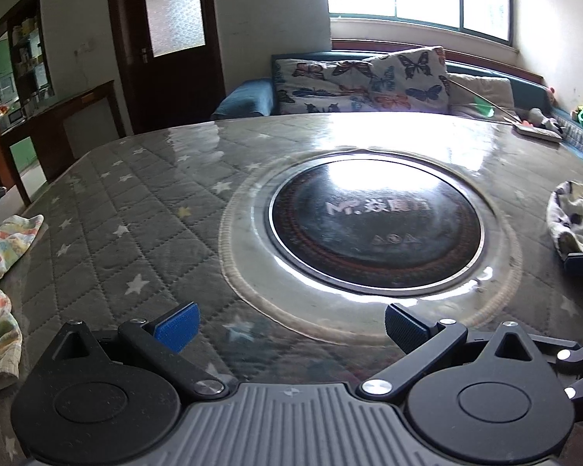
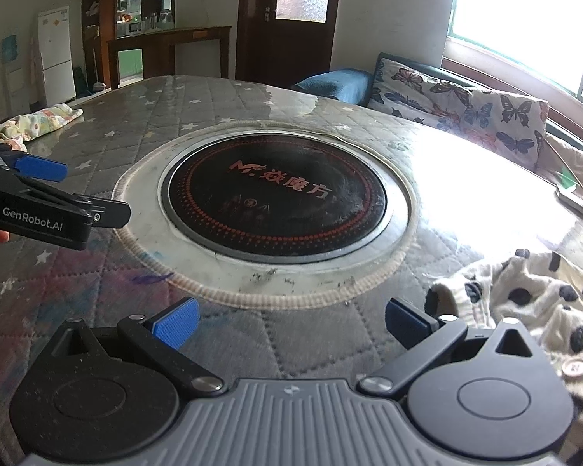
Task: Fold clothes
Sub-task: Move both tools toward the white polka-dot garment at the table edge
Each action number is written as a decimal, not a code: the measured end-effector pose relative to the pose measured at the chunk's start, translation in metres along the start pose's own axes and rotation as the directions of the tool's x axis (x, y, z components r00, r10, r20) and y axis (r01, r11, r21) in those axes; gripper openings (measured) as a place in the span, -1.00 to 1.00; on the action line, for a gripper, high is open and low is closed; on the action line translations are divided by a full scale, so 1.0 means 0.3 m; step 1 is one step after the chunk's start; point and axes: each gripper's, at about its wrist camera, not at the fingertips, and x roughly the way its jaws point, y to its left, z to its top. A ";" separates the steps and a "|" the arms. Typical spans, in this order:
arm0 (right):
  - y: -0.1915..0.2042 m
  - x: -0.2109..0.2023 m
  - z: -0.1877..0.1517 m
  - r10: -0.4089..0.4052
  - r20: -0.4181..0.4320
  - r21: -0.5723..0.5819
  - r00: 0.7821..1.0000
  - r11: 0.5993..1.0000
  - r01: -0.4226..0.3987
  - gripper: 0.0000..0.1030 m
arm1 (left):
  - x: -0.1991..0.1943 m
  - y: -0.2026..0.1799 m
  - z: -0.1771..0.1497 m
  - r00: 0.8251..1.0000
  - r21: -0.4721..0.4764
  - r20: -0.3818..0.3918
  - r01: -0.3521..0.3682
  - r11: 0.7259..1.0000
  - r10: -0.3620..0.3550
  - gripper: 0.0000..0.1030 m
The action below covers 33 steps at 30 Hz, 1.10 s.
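Observation:
A white garment with black dots (image 2: 532, 310) lies crumpled at the table's right, just right of my right gripper (image 2: 291, 324), which is open and empty above the quilted cover. The garment also shows in the left wrist view (image 1: 575, 217) at the far right. A pastel patterned cloth (image 1: 0, 272) lies at the table's left edge; it also shows in the right wrist view (image 2: 35, 120). My left gripper (image 1: 291, 326) is open and empty over the table's front, between the two clothes. It also shows from the side in the right wrist view (image 2: 42, 190).
A round black hob (image 2: 276, 198) sits in the middle of the quilted star-patterned table (image 2: 213, 105). A sofa with a butterfly cushion (image 1: 361, 81) stands behind the table. A flat object with sticks (image 1: 536, 130) lies at the far right edge. A wooden sideboard (image 1: 70, 116) is on the left.

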 end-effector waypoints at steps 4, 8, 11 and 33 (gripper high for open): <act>0.001 -0.030 -0.016 0.001 0.006 0.007 1.000 1.000 -0.002 1.00 | -0.015 -0.019 -0.006 1.000 0.003 -0.003 0.017 1.000 -0.017 1.00; 0.005 -0.067 -0.035 -0.007 0.017 0.003 1.000 1.000 0.007 1.00 | -0.028 -0.041 -0.011 0.999 0.021 -0.005 0.032 0.999 -0.032 1.00; 0.004 -0.091 -0.045 -0.017 0.027 0.007 0.999 1.000 0.016 1.00 | -0.038 -0.056 -0.014 0.999 0.029 -0.007 0.039 0.999 -0.039 1.00; -0.062 -0.227 -0.116 -0.079 0.053 0.093 0.995 0.993 0.074 1.00 | -0.071 -0.163 -0.008 0.991 0.066 -0.015 0.137 0.988 -0.136 1.00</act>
